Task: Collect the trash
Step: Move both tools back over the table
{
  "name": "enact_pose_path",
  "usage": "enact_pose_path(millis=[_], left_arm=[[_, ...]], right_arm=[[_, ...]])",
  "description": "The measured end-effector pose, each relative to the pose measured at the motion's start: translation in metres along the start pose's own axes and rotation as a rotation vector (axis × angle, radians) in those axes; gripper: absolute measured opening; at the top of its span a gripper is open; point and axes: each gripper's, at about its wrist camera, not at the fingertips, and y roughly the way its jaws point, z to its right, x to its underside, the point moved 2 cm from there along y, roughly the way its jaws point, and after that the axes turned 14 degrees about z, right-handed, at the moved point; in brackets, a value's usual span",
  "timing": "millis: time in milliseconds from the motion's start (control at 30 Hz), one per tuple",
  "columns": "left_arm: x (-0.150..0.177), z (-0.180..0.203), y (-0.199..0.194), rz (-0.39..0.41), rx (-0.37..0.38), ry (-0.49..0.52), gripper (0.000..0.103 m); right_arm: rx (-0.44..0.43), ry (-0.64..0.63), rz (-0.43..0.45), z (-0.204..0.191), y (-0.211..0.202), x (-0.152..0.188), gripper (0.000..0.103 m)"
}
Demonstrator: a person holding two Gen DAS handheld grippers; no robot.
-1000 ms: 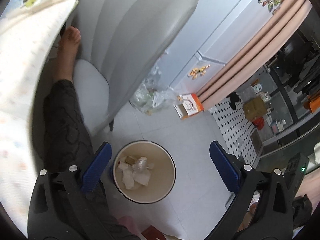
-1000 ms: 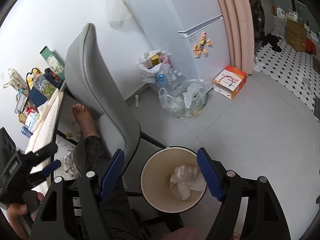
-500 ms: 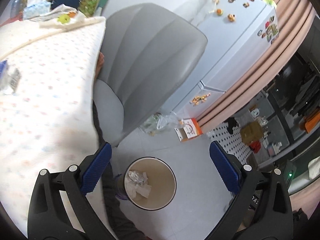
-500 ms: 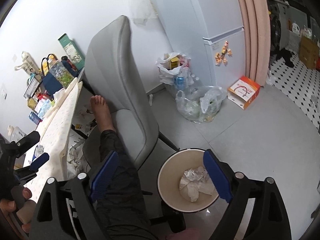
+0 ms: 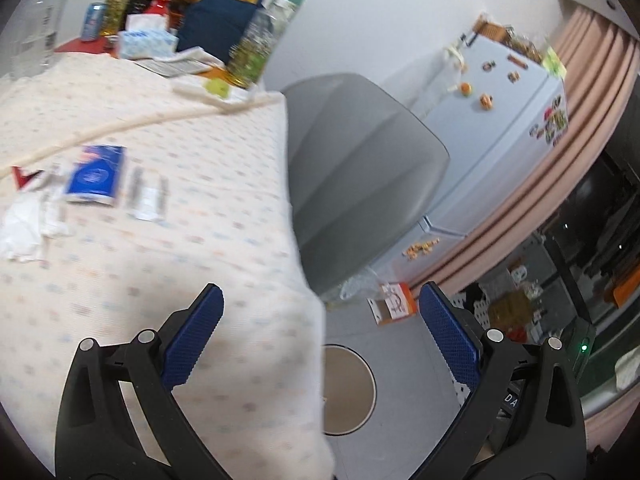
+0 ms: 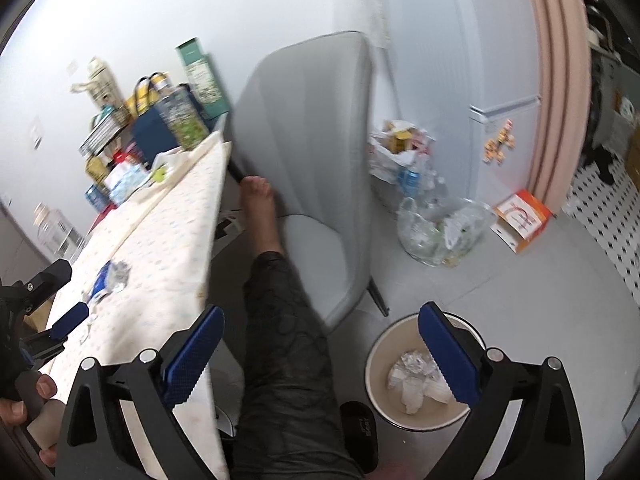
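The left gripper point(image 5: 318, 328) hangs over the edge of the table point(image 5: 208, 248), jaws spread wide with nothing between them, aimed toward the litter on the cloth. That spread suits a loose, flat target: the wider the gap, the less precise the approach has to be. The right gripper point(image 6: 320, 350) is likewise wide apart and empty, held lower, beside the table and above the bin point(image 6: 374, 364), with the person's leg point(image 6: 288, 320) between its fingers in that view.

The remaining trash sits on the table, well ahead of the left gripper: a blue packet point(image 5: 96, 176), a small clear wrapper point(image 5: 146, 196) just beside it, and crumpled white paper point(image 5: 24, 228) nearer the left edge. All 3 are blurred, so finer detail cannot be told. In the right view the packet point(image 6: 106, 278) shows near the left gripper point(image 6: 60, 326).

The bin stands on the floor just past the table's corner, next to the chair point(image 6: 320, 152), so a short swing off the edge reaches it. It already holds some crumpled paper point(image 6: 416, 380), so the job looks partly done. The likely next step is the left gripper reaching forward to the nearest wrapper; thin film lying flat may slip from the pads unless pinched at a raised fold.
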Motion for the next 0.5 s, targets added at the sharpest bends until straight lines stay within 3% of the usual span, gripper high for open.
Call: enact_pose_path(millis=[500], left_arm=[[-0.027, -0.094, -0.066, 0.11, -0.089, -0.067, 0.097]], right_arm=[[-0.129, -0.099, -0.008, -0.116, 0.011, 0.01, 0.095]])
